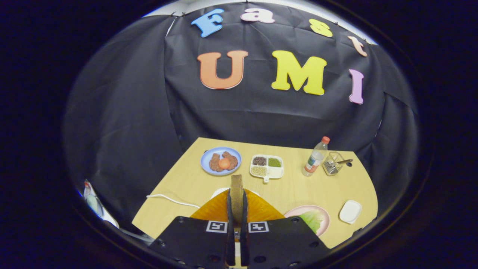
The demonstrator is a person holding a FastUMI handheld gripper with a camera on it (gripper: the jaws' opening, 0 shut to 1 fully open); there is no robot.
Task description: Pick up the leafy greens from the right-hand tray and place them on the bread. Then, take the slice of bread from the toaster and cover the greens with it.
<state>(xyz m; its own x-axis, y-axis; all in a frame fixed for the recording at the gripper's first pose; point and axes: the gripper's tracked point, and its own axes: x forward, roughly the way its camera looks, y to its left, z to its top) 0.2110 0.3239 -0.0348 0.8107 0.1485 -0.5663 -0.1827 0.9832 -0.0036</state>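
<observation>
- Bread slice (236,194) stood upright on edge, clamped between the gripper (236,209) fingers, above the orange toaster (257,211).
- Leafy greens (312,218) lay on the pink plate (323,213), near right.
- Blue plate (220,161), divided tray (267,166) and bottle (315,157) sat far across the table (179,186).

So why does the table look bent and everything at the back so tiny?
Gripper view: the fisheye lens bows the table edges and shrinks the far blue plate and bottle. The claw, shut on the bread slice, looms large. Light is even and soft, with little glare; small items lack fine detail.
</observation>
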